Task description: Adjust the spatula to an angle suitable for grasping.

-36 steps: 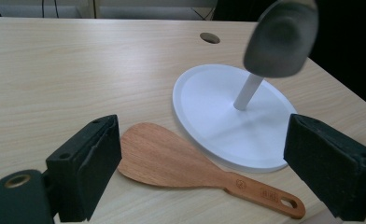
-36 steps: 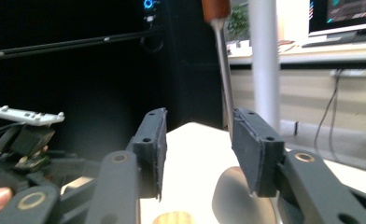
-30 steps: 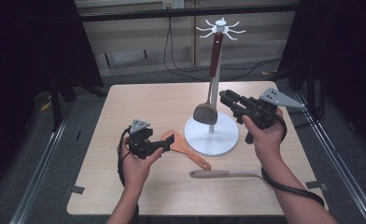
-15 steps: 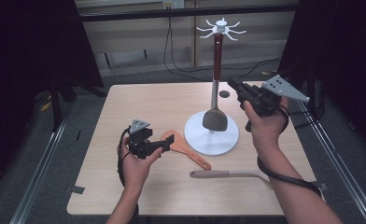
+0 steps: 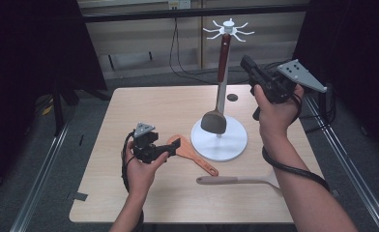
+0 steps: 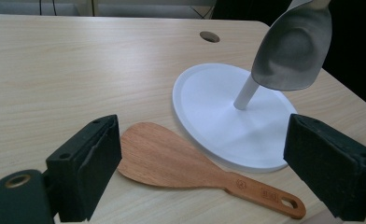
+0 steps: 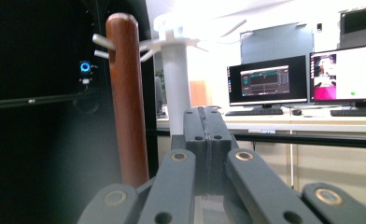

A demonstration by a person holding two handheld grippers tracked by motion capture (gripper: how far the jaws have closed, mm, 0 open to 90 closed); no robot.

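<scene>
Between the wide-apart jaws of the left gripper [image 5: 174,145], the wooden rice paddle [image 6: 172,161] is lying flat on the table [image 5: 153,111], its broad blade pointing toward the jaws and its narrow handle, with a slot at the end, trailing off toward the person's side. That gripper is hovering low and released, gripping nothing, lined up as if the paddle were the next utensil to be picked up. Just beside the paddle's blade, the white round base [image 6: 218,107] of the utensil stand is resting on the table, with its white post rising from the middle.

Up near the top of that stand, the right gripper [image 5: 249,64] is being held high with its jaws pressed together and nothing between them. Right next to it, the brown wooden handle [image 7: 125,102] of a grey spatula [image 5: 213,121] is hanging beside the post, under the white pronged crown [image 5: 228,30]; it seems to be hooked there, though the hook itself cannot be made out. Its grey head is dangling just above the base. My guess is that hanging this one is done.

Nearer the person, a pale, long-handled utensil [image 5: 236,181] is lying flat, well apart from the stand, waiting its turn.
</scene>
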